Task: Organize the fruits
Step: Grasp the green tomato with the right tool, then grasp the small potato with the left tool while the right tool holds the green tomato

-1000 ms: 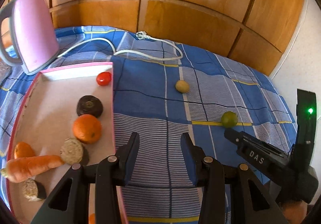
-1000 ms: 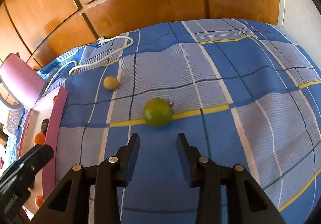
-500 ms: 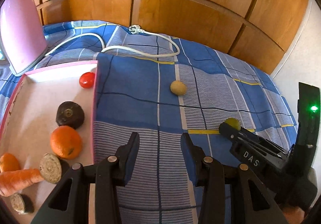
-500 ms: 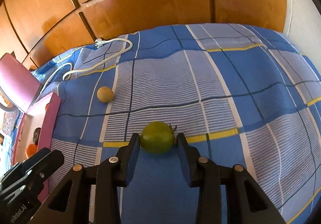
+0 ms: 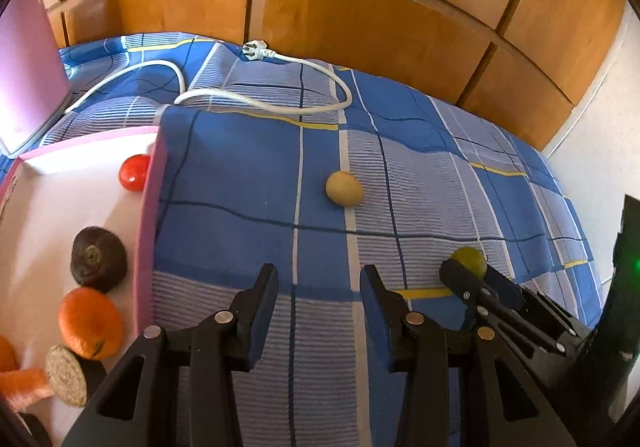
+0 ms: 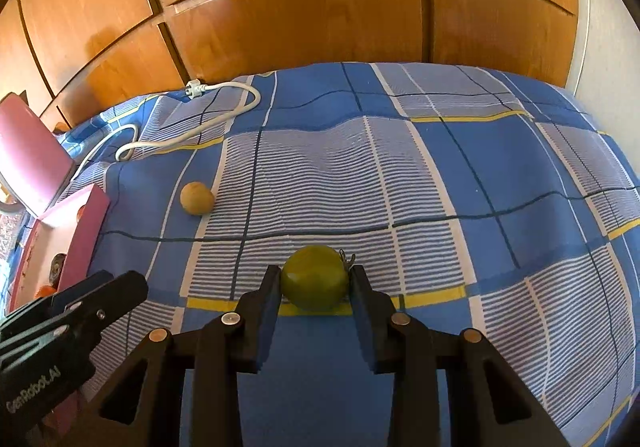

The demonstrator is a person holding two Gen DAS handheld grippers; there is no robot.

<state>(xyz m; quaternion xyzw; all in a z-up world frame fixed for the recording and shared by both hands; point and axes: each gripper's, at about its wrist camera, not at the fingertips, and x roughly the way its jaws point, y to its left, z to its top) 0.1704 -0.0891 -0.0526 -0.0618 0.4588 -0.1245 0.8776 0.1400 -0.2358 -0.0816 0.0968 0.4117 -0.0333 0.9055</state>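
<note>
A green tomato [image 6: 315, 277] lies on the blue checked cloth, between the fingertips of my right gripper [image 6: 316, 283], whose jaws stand around it, wide, with the pads close to its sides. The tomato also shows in the left wrist view [image 5: 469, 260] behind the right gripper's tip. A yellow round fruit [image 5: 344, 189] lies farther back on the cloth, also in the right wrist view [image 6: 197, 198]. My left gripper [image 5: 319, 283] is open and empty above the cloth, right of the pink tray [image 5: 147, 207]. The tray holds a red tomato [image 5: 134, 172], a dark beet [image 5: 99, 259], an orange [image 5: 90, 323] and a carrot [image 5: 24, 387].
A white power cable with plug [image 5: 256, 47] loops across the back of the cloth. A pink kettle [image 5: 28, 63] stands at the far left behind the tray. Wooden cupboard doors [image 5: 360, 7] close the back. A white wall [image 5: 600, 127] is at the right.
My right gripper has moved forward until the green tomato sits between its fingertips. My left gripper has shifted right, away from the tray.
</note>
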